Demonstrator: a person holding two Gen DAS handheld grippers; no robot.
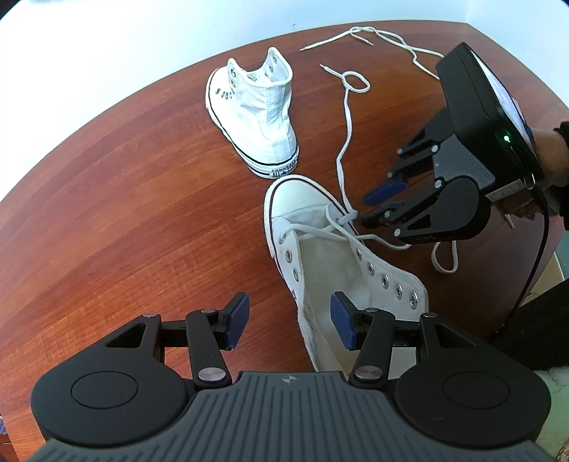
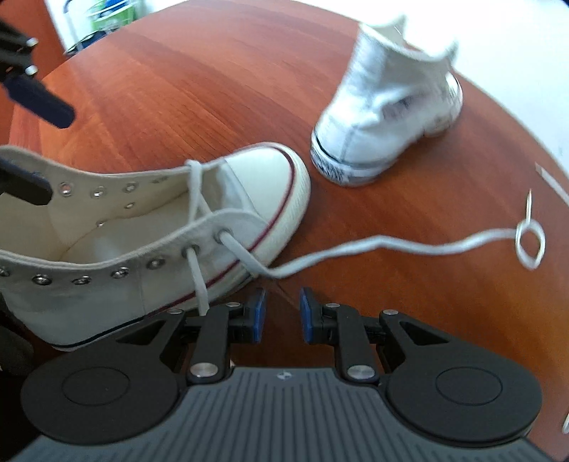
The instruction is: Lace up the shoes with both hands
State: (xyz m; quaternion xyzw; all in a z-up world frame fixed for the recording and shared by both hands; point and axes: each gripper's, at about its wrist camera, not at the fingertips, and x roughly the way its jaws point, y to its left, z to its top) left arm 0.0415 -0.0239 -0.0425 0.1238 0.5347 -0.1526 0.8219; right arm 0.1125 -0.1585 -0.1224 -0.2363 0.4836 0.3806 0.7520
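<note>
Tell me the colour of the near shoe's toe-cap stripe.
Dark red stripe, clearest in the right wrist view.

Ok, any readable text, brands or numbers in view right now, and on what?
"CONVERSE ALL STAR", partly legible: heel patch of the far white canvas high-top sneaker.
Same heel patch in the right wrist view: too blurred.
Print on the green package behind the table: unreadable.

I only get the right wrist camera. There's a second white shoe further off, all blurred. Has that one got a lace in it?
Observer: No, the far shoe has bare eyelets.
Operator: Is there a lace for it?
Observer: A loose lace lies on the table beyond it.
Operator: And the other claw?
Observer: The left gripper is open, straddling one wall of the near shoe.
</note>
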